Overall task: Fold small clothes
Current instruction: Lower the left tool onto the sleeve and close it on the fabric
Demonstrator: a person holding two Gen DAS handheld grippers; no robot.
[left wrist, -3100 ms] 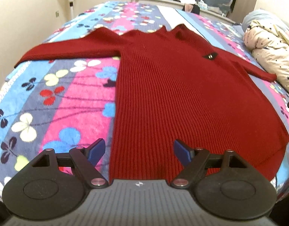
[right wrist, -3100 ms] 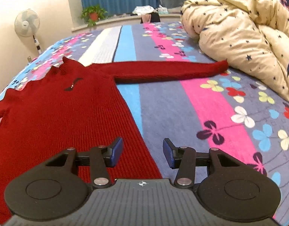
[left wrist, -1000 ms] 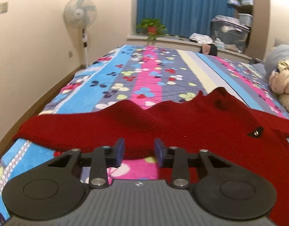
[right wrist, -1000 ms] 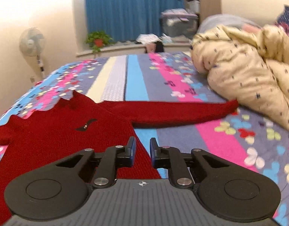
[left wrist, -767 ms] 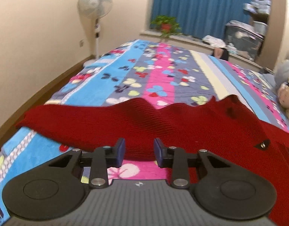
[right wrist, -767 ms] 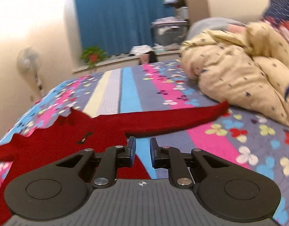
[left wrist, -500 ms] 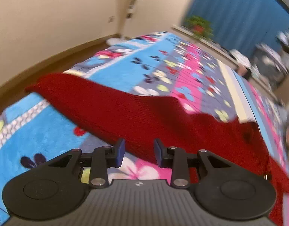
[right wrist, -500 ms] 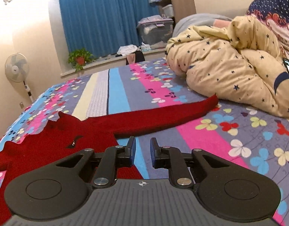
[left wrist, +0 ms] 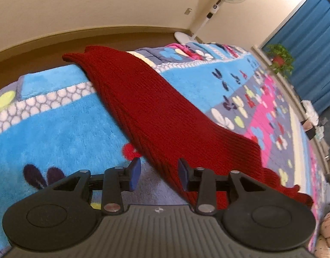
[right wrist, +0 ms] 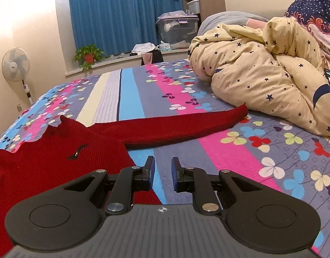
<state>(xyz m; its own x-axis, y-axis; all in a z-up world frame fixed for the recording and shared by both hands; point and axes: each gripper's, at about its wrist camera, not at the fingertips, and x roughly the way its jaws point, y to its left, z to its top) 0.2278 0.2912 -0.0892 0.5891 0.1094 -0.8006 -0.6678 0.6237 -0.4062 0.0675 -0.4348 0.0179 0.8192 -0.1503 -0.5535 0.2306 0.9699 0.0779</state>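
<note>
My left gripper (left wrist: 158, 174) hovers with its jaws apart and nothing between them, over the lower edge of one sleeve (left wrist: 147, 105) of the red sweater (right wrist: 57, 157); that edge passes just ahead of the right fingertip, and the sleeve runs forward and to the left to its cuff at the bed's (left wrist: 46, 124) edge. My right gripper (right wrist: 162, 173) has its jaws nearly closed, a narrow gap left, gripping nothing. The sweater body lies flat ahead and to its left, hem side under the left finger; the other sleeve (right wrist: 175, 126) stretches ahead and to the right, its cuff touching the star-print duvet (right wrist: 270, 81). A fan (left wrist: 220, 6) stands beyond the bed.
</note>
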